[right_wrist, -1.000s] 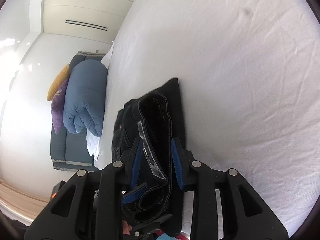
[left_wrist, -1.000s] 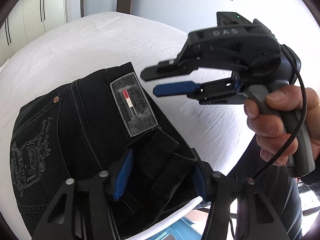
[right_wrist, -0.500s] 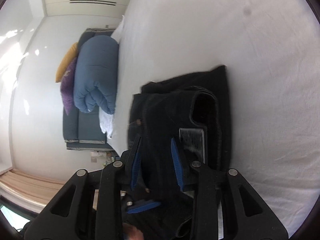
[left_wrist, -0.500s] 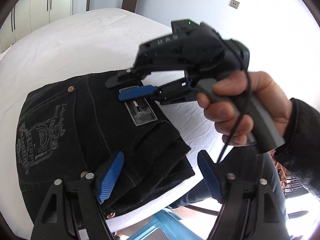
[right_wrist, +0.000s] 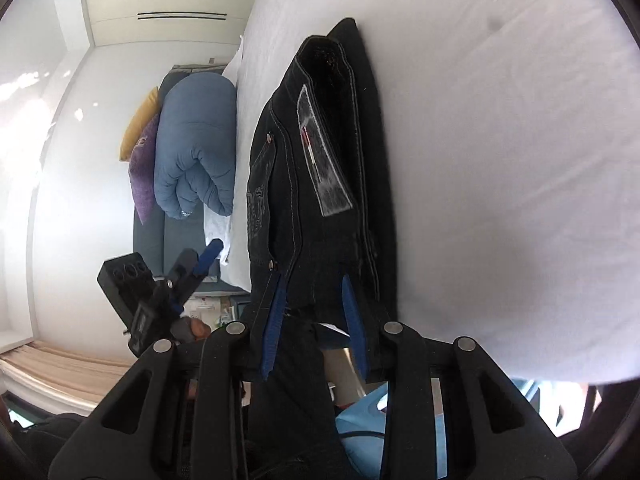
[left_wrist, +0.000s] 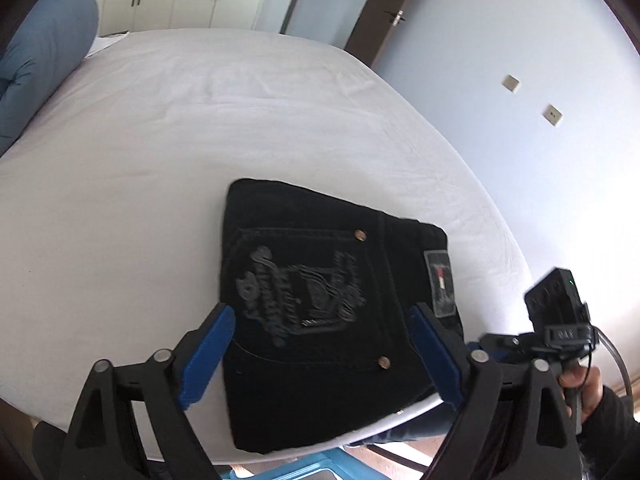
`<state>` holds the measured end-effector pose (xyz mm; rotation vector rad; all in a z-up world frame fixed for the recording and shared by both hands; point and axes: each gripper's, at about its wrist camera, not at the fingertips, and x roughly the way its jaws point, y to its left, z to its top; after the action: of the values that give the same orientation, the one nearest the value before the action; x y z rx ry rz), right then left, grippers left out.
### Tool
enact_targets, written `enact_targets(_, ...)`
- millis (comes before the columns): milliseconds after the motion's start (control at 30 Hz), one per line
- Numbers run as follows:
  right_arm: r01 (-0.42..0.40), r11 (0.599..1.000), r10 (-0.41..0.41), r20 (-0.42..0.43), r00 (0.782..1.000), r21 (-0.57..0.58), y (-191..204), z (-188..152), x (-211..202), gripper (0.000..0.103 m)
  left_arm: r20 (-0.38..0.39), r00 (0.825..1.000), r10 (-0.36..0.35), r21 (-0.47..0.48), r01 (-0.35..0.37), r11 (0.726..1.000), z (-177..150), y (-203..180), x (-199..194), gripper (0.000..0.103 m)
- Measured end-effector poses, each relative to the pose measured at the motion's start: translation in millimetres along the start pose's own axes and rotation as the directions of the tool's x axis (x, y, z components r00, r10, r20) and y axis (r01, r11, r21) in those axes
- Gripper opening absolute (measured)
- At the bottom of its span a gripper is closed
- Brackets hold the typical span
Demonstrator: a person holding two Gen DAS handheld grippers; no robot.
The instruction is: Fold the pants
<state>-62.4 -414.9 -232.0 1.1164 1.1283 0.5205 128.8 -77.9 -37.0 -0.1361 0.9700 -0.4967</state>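
The black pants [left_wrist: 320, 304] lie folded into a compact stack at the near edge of the white bed [left_wrist: 160, 140], back pocket print and grey label up. My left gripper [left_wrist: 320, 356] is open and empty, held above the stack. My right gripper [right_wrist: 314, 320] has its jaws apart at the stack's near edge, just off the bed; the pants [right_wrist: 320, 168] lie in front of it. It also shows in the left wrist view [left_wrist: 556, 332], off the bed's right corner. The left gripper shows in the right wrist view [right_wrist: 200, 264], open.
A rolled blue duvet [right_wrist: 196, 152] with purple and yellow cushions lies on a grey sofa beyond the bed. White wardrobes and a door [left_wrist: 384, 12] stand at the far side. A blue stool [left_wrist: 280, 470] sits below the bed's near edge.
My left gripper let go of the pants, opened and pulled back and up. My right gripper drew away to the bed's right corner. The pants now lie flat.
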Motion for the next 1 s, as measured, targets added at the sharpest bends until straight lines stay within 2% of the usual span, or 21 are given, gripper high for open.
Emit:
enact_targets(33,0.022,1.000,-0.022,0.016,1.000,-0.022,4,-4,-8,0.039,0.006,1.000,0.016,-0.008,-0.016,1.000,2,7,6,0.098)
enact_targets(67,0.054,0.998,-0.053,0.037,0.998,-0.042,7,-8,-18,0.071,0.007,0.999,0.034,-0.012,-0.034,0.999,7,15,9,0.098)
enact_targets(133,0.106,0.992,-0.098,0.110,0.989,-0.069,15,-8,-37,0.103,-0.020,0.999,0.051,-0.027,-0.051,0.998,13,30,21,0.098)
enact_targets(167,0.106,0.991,-0.092,0.154,0.984,-0.085,20,-5,-43,0.103,-0.039,0.998,0.052,-0.041,-0.053,0.998,17,37,27,0.098)
enact_targets(233,0.082,0.991,-0.063,0.178,0.982,-0.103,29,10,-46,0.103,-0.079,0.996,0.031,-0.055,-0.036,0.998,18,48,40,0.098)
enact_targets(333,0.095,0.989,-0.079,0.143,0.987,-0.112,31,37,-33,0.103,-0.135,0.991,0.019,-0.073,-0.029,0.997,17,61,56,0.098)
enact_targets(467,0.104,0.993,-0.099,0.072,0.992,-0.062,23,63,-4,0.103,-0.194,0.980,-0.037,-0.113,0.015,0.994,12,76,74,0.098)
enact_targets(533,0.144,0.987,-0.141,0.047,0.989,-0.074,26,71,12,0.103,-0.236,0.969,-0.074,-0.100,0.052,0.994,3,74,82,0.098)
enact_targets(600,0.179,0.980,-0.178,0.021,0.984,-0.090,29,75,24,0.103,-0.276,0.958,-0.080,-0.077,0.061,0.995,-4,69,94,0.098)
enact_targets(700,0.206,0.975,-0.206,0.006,0.979,-0.087,36,80,37,0.103,-0.276,0.959,-0.065,-0.032,0.058,0.998,-5,61,100,0.096)
enact_targets(733,0.213,0.972,-0.214,-0.001,0.977,-0.095,39,80,41,0.102,-0.282,0.956,-0.080,-0.027,0.076,0.997,-4,58,100,0.088)
enact_targets(767,0.218,0.971,-0.219,-0.006,0.976,-0.103,44,79,47,0.096,-0.292,0.953,-0.080,-0.012,0.081,0.997,-3,53,101,0.083)
enact_targets(833,0.252,0.960,-0.256,-0.016,0.967,-0.124,49,76,57,0.089,-0.314,0.948,-0.057,0.047,0.076,0.996,-2,38,105,0.066)
enact_targets(900,0.280,0.949,-0.285,-0.015,0.958,-0.143,51,75,65,0.076,-0.334,0.942,0.011,0.118,0.030,0.993,-5,25,112,0.066)
enact_targets(967,0.299,0.945,-0.303,-0.010,0.953,-0.129,49,76,67,0.052,-0.342,0.940,0.008,0.113,0.033,0.993,-6,24,115,0.066)
enact_targets(1000,0.306,0.945,-0.309,-0.007,0.951,-0.112,45,77,65,0.046,-0.344,0.939,-0.008,0.091,0.041,0.995,-6,27,115,0.063)
